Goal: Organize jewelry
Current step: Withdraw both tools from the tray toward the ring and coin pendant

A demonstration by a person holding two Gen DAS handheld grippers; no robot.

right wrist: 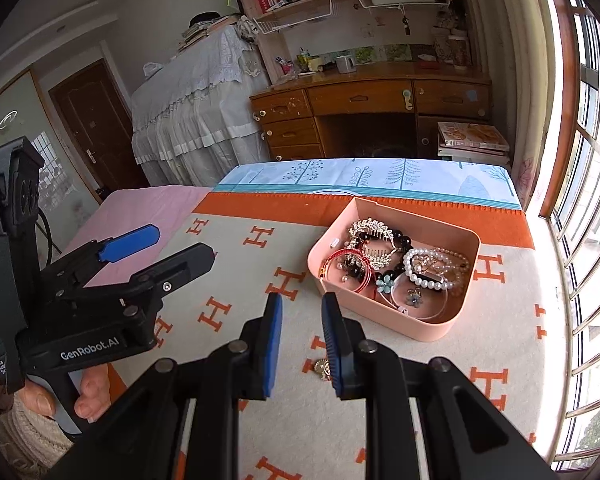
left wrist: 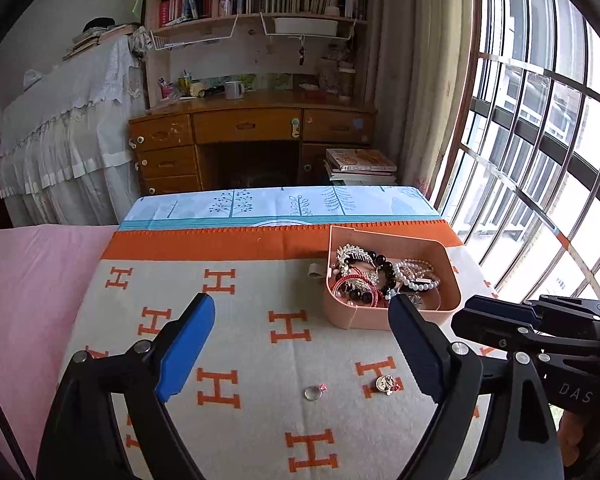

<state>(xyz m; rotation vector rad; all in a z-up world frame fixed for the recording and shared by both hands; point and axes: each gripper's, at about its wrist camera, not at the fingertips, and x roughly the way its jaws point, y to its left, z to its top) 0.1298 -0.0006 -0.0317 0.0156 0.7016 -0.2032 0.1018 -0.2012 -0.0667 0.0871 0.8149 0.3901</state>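
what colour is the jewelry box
Pale pink box, clearest in the right wrist view.

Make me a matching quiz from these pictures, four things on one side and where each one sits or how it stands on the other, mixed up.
Things:
1. pearl bracelet
2. ring
3. left gripper
4. mug

Places or states:
A. on the wooden desk at the back
B. wide open above the blanket
C. inside the pink tray
D. loose on the blanket, outside the tray

Pairs: 1-C, 2-D, 3-B, 4-A
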